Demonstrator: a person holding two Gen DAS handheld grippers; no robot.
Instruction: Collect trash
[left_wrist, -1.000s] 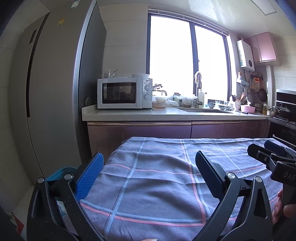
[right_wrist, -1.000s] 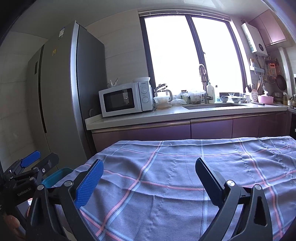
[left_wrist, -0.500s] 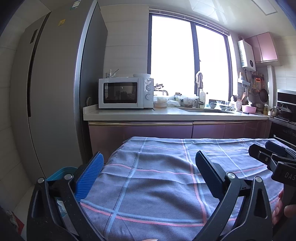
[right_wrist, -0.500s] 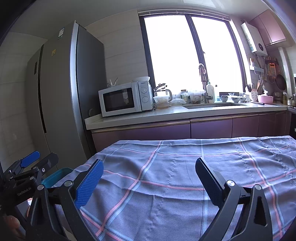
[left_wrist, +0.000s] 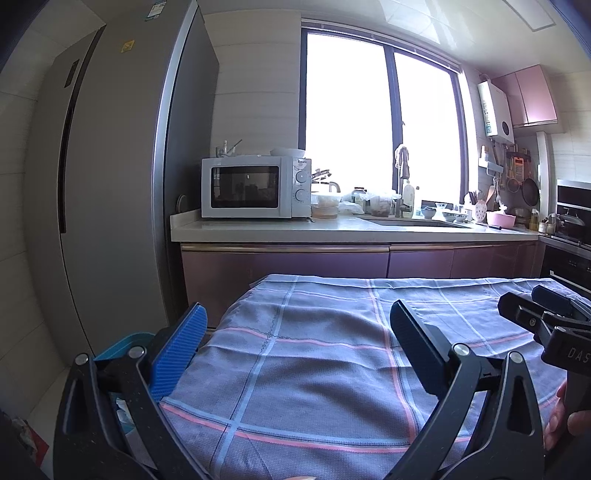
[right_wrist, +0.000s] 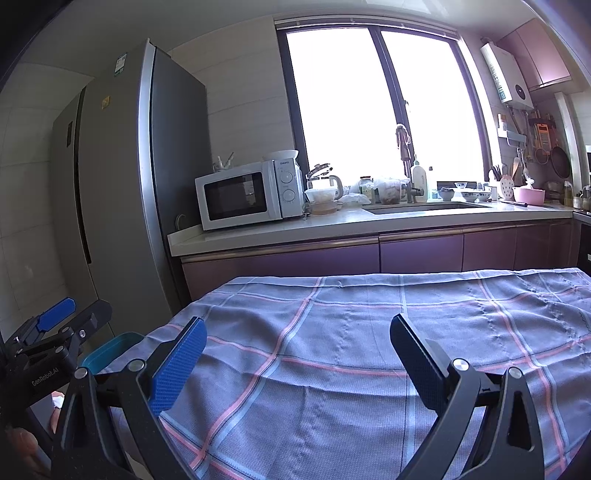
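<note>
A table covered by a grey-blue checked cloth (left_wrist: 332, 350) fills the lower half of both views; it also shows in the right wrist view (right_wrist: 369, 332). No trash shows on the cloth. My left gripper (left_wrist: 297, 326) is open and empty above the cloth's near left part. My right gripper (right_wrist: 297, 341) is open and empty above the cloth's near edge. The right gripper also shows at the right edge of the left wrist view (left_wrist: 546, 314). A teal bin (left_wrist: 123, 343) stands on the floor left of the table, partly hidden; it also shows in the right wrist view (right_wrist: 110, 350).
A tall grey fridge (left_wrist: 110, 184) stands at the left. A kitchen counter (left_wrist: 332, 229) runs behind the table with a white microwave (left_wrist: 255, 186), bowls, bottles and a sink under a bright window. An oven (left_wrist: 569, 236) is at the far right.
Both views have shifted very slightly. Both grippers stay open and empty over the cloth.
</note>
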